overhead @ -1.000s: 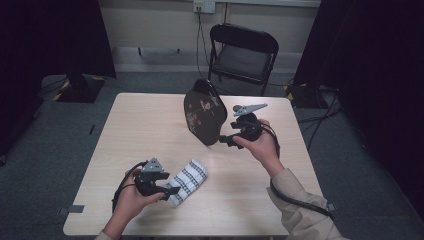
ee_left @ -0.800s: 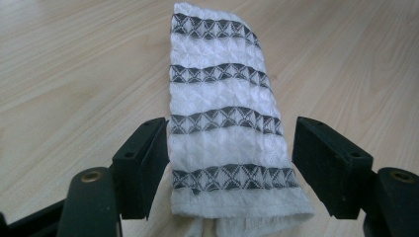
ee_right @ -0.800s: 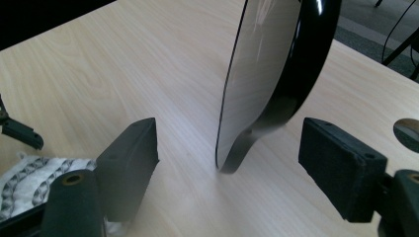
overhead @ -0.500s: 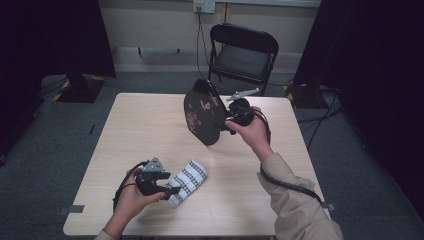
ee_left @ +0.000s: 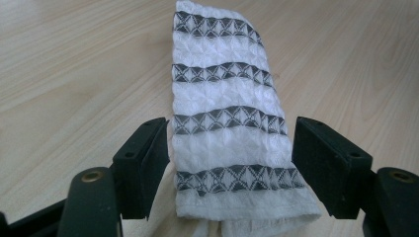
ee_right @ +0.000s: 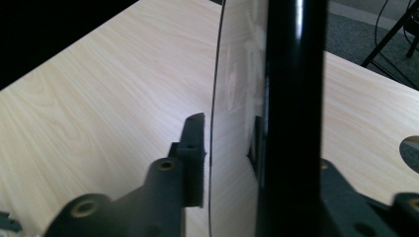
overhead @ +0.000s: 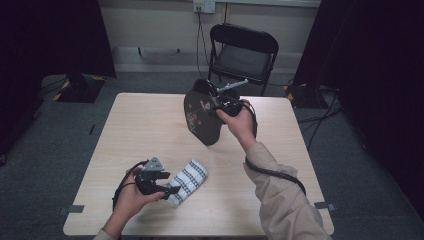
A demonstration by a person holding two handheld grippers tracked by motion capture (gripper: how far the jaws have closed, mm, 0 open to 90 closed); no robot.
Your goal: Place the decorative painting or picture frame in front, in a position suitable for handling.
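Step in hand, likely: grasp plate, ready it for wiping. Right claw (overhead: 216,102) jaws have just been closing on rim of dark plate (overhead: 201,120), which stands on edge at desk (overhead: 145,125) 1 o'clock; rim sits between jaws, pinch looks near-complete. Left claw (overhead: 170,190) spread, straddling striped towel (ee_left: 227,123) at 6 o'clock, not gripping. Next: close left on towel, bring to plate. Pale wood desk; folding chair (overhead: 243,52) at 12 o'clock, grey carpet, dark curtains.

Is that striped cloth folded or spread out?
Folded. The striped cloth lies as a narrow strip on the table, with doubled layers showing at its near end.
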